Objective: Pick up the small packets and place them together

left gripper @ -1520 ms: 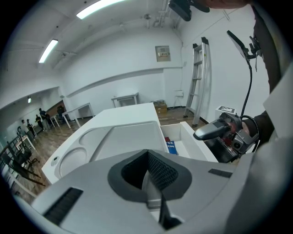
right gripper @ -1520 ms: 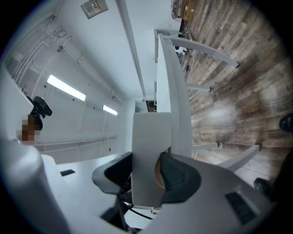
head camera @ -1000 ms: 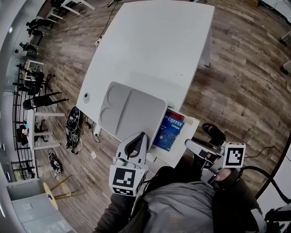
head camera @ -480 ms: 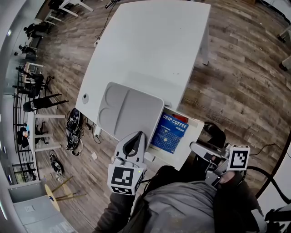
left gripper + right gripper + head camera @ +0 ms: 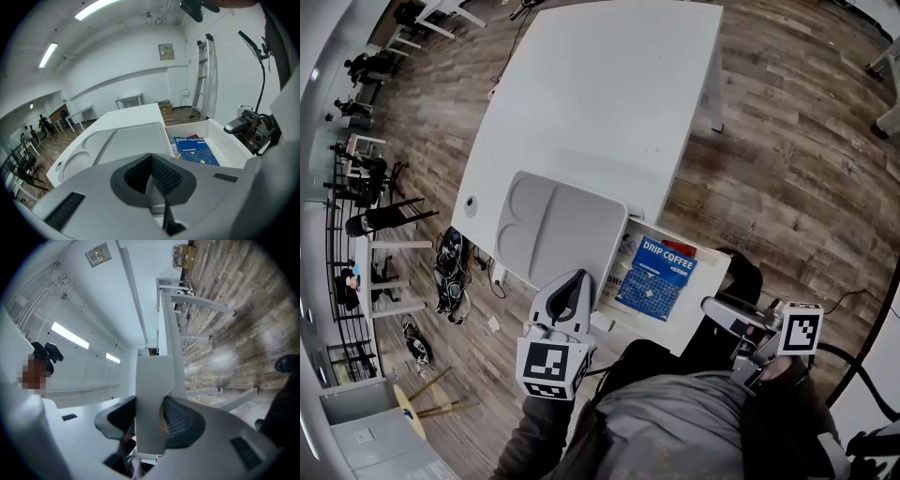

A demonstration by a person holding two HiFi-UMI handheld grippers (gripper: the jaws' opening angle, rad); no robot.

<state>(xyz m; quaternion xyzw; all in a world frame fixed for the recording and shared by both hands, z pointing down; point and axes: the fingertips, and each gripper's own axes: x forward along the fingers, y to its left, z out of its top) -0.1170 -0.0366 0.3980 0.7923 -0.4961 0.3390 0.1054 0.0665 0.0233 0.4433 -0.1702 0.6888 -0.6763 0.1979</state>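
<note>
Open drawer [image 5: 220,143], coffee in sight: a blue DRIP COFFEE pack [image 5: 660,277] lies flat on the drawer's floor, its printed title toward the drawer's table end and its long axis seemingly running from there toward the drawer front [image 5: 150,394]. The edges of smaller packets show at the pack's tray-side edge, too small to tell apart.

The right gripper [image 5: 151,420] is clamped on the white drawer front, one pad on each face, at the drawer's outer corner. The left gripper [image 5: 151,174] has its jaws pressed together on nothing and points down just outside the drawer's tray-side wall, over the near edge of the empty grey compartment tray [image 5: 572,225].

From those left jaws the pack lies ahead and to the right, over the low drawer wall. With the right hand busy on the drawer, the left looks the likelier to reach in, and it would have to spread its jaws first. The drawer's walls hem the pack on all sides, while bare floor lies between it and the drawer front; the tray and the white table [image 5: 609,94] beyond offer open room for setting down.
</note>
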